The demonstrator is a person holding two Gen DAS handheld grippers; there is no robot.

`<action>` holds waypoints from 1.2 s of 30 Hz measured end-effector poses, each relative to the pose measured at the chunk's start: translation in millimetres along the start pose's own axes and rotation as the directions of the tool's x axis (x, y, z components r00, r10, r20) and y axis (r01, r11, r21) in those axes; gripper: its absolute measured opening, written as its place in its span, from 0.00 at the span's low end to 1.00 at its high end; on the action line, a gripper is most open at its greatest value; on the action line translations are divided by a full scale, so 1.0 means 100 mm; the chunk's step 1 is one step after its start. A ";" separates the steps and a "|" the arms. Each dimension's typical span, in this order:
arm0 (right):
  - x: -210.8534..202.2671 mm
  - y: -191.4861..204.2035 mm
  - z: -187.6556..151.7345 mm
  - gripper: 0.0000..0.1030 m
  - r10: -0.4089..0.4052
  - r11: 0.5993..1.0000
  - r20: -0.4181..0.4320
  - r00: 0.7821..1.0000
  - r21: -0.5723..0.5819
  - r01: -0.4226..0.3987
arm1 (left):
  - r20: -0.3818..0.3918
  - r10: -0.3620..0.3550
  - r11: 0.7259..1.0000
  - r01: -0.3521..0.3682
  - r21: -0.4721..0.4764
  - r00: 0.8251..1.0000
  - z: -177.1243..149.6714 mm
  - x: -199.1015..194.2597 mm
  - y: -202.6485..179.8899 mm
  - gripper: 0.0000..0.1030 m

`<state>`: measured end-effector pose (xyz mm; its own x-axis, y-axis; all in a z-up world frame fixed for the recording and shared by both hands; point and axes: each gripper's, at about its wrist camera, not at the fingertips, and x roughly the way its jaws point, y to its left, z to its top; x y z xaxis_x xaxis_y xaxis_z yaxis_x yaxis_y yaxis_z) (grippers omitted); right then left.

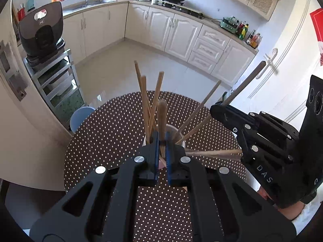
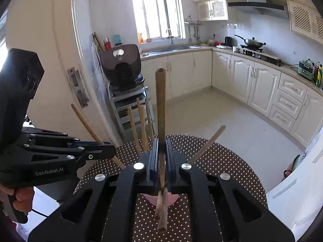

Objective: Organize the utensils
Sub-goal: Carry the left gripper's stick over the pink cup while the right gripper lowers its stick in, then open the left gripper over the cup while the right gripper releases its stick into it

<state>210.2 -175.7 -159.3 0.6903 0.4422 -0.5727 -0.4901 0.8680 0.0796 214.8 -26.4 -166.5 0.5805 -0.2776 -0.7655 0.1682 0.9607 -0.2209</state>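
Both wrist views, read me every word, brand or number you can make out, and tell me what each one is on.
"GenRobot.AI": on the side of the left gripper, in white.
"DAS": partial white lettering on the right gripper; the rest is cut off.
Rice cooker: small front marking, too small to read.
Counter bottles: labels too blurred.

Daylight pours through the window (image 2: 156,10) above the sink (image 2: 173,49), washing over cream cabinets (image 2: 256,84) that wrap the corner. A wok (image 2: 253,42) sits on the stove, the pale tiled floor (image 2: 218,117) gleams, and a round polka-dot tabletop (image 1: 113,125) stands near a metal rack (image 1: 58,84).
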 end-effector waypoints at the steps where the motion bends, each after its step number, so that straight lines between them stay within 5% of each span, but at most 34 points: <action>1: 0.02 0.00 0.00 0.06 -0.002 1.000 -0.012 1.000 0.002 0.002 | -0.006 0.001 1.000 -0.001 -0.002 1.000 0.00 0.02 0.00 0.06; 11: 0.11 0.02 -0.05 0.08 -0.001 1.000 -0.075 0.997 0.030 0.003 | -0.046 0.013 1.000 -0.014 -0.015 0.999 -0.05 0.09 -0.01 0.09; 13: 0.09 0.02 -0.05 0.08 -0.005 0.999 -0.079 0.997 0.038 0.008 | -0.047 0.016 1.000 -0.017 -0.017 0.999 -0.06 0.08 -0.01 0.18; 15: 0.05 0.04 -0.06 0.09 -0.009 0.999 -0.076 0.997 0.044 0.012 | -0.033 0.019 1.000 -0.020 -0.023 0.999 -0.05 0.04 -0.01 0.47; 16: 0.03 0.04 -0.06 0.12 -0.013 0.999 -0.073 0.997 0.045 0.016 | -0.019 0.017 1.000 -0.017 -0.023 1.000 -0.05 0.01 -0.01 0.49; 22: -0.15 0.10 -0.08 0.27 -0.052 0.997 -0.042 0.998 0.061 0.054 | 0.001 0.006 1.000 -0.006 -0.006 1.000 -0.08 -0.08 -0.01 0.50; 36: -0.72 0.32 -0.22 0.47 -0.190 0.976 0.027 0.982 0.113 0.185 | 0.111 0.005 0.998 -0.012 0.061 0.994 -0.26 -0.55 -0.01 0.69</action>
<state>132.7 -184.6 -133.1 0.7846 0.2755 -0.5554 -0.2905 0.9548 0.0633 161.6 -12.3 -139.9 0.6660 -0.2712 -0.6948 0.2093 0.9621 -0.1749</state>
